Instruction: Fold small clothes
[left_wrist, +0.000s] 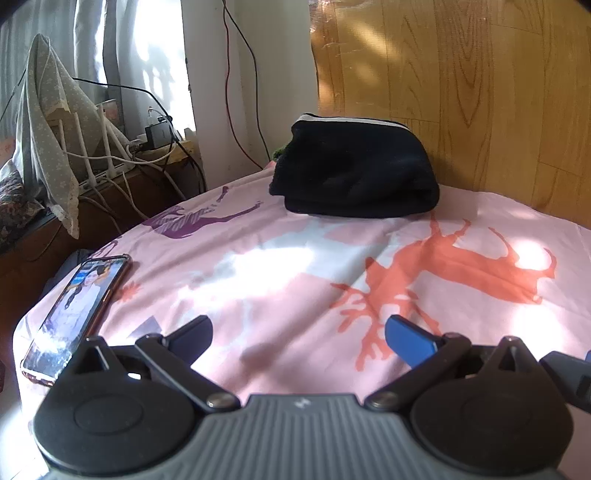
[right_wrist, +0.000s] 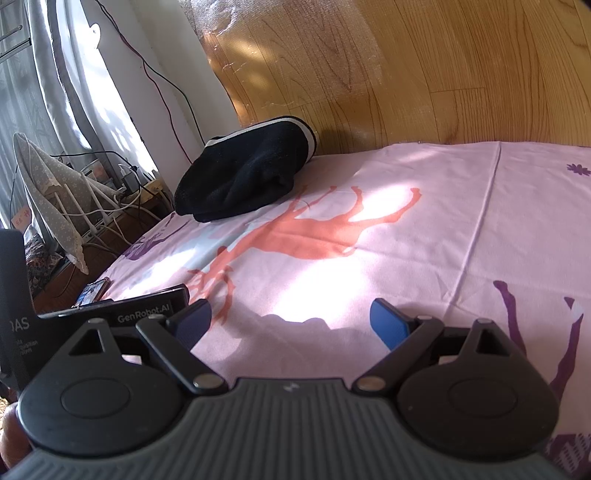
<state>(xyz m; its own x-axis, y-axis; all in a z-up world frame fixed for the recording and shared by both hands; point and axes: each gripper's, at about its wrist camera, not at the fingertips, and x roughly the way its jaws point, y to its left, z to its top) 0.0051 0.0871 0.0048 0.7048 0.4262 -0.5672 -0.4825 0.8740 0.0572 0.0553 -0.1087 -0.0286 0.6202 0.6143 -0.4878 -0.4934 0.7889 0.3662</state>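
You held both the left gripper (left_wrist: 297, 338) and right gripper (right_wrist: 291, 323) with jaws spread empty; the black folded garment (left_wrist: 354, 170) needed gripping by its edges

Probably bedroom: bedsheet (left_wrist: 280, 280), curtains (left_wrist: 92, 40).

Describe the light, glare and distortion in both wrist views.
Left wrist view: hard sunlight blows out patches of the pink sheet, glare whitens the near end of the phone, the black folded garment loses detail in shade; fisheye bends the wooden wall. Right wrist view: the same sun patches, gripper shadow on the sheet, curved wall.
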